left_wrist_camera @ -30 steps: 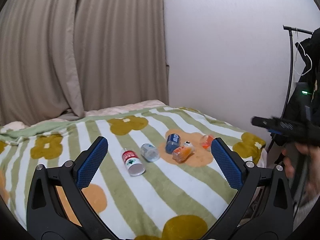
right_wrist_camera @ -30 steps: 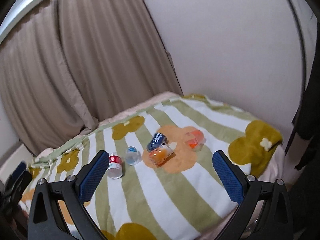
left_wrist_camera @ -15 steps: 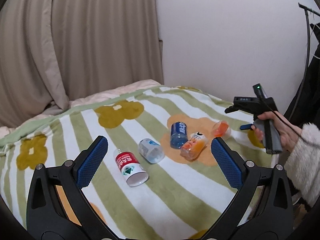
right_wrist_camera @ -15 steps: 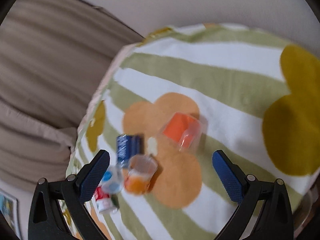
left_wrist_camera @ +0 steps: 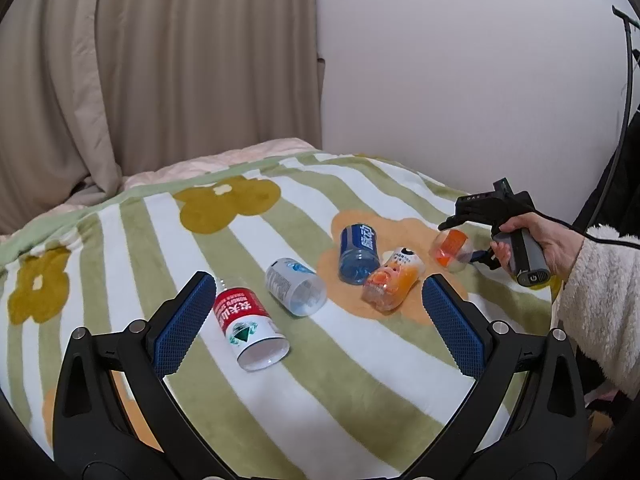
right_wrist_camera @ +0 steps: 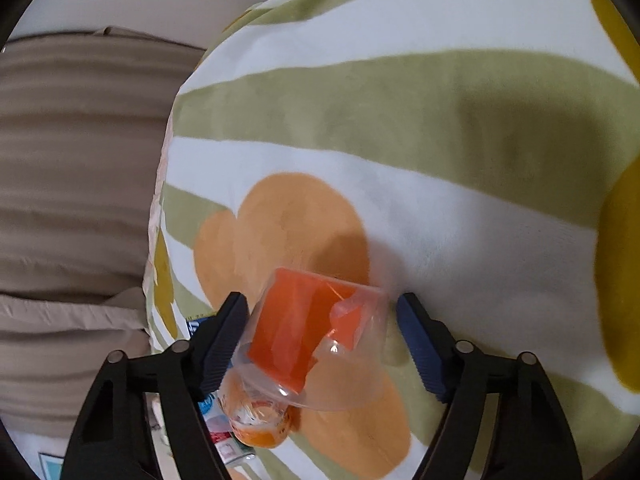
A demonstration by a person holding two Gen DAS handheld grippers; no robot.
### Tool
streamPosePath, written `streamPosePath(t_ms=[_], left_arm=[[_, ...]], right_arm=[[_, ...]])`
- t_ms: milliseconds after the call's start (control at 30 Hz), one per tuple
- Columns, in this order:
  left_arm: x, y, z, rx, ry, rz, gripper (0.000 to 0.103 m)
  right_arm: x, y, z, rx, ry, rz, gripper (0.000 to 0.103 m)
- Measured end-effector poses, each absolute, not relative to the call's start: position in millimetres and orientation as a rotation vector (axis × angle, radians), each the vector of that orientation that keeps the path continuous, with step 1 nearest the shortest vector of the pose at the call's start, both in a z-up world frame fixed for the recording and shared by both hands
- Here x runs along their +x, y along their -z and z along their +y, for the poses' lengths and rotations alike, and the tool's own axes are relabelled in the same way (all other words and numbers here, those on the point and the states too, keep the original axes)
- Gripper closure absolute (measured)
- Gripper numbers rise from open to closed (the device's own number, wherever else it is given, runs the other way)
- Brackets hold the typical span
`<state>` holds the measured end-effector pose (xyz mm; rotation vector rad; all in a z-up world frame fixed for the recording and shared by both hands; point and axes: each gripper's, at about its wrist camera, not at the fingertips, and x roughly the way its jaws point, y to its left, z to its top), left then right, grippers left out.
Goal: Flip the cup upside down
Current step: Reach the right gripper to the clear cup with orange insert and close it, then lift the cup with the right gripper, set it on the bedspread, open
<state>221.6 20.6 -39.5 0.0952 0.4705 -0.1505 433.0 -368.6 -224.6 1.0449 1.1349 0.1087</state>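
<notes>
Several cut-bottle cups lie on their sides on a striped flower blanket [left_wrist_camera: 360, 380]. The clear cup with an orange label [right_wrist_camera: 312, 336] lies between my right gripper's [right_wrist_camera: 320, 320] open blue fingers, neither pad clearly touching it. It also shows in the left wrist view [left_wrist_camera: 452, 249], with the right gripper [left_wrist_camera: 466, 236] around it. My left gripper [left_wrist_camera: 316, 320] is open and empty, held above the blanket near the red-label cup [left_wrist_camera: 250, 326].
A clear blue-print cup [left_wrist_camera: 294, 286], a blue cup [left_wrist_camera: 358, 254] and an orange cup [left_wrist_camera: 392, 280] lie in the middle of the bed. Curtains [left_wrist_camera: 160, 60] and a white wall [left_wrist_camera: 460, 72] stand behind. The bed edge is at the right.
My right gripper has dropped toward the bed and come around the orange-label cup. My left gripper has moved a little closer to the cups.
</notes>
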Motion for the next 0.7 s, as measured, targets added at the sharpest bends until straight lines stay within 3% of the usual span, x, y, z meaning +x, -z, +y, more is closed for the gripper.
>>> streamPosePath(t_ms=[400, 567, 700], left_arm=[[192.5, 23.1, 31.7, 0.097, 0.107, 0.428, 0.000], [165.3, 18.6, 44.5, 0.079, 0.052, 0.420, 0.000], [147.2, 22.3, 57.3, 0.048, 0.023, 0.431, 0.000]], right_arm=[[408.8, 177.7, -354.5, 0.994, -0.231, 1.081, 0.039], [360.6, 141.3, -297.4, 0.792, -0.405, 1.123, 0.039], [314.4, 154.2, -238.3, 0.669, -0.523, 1.198, 0.039]])
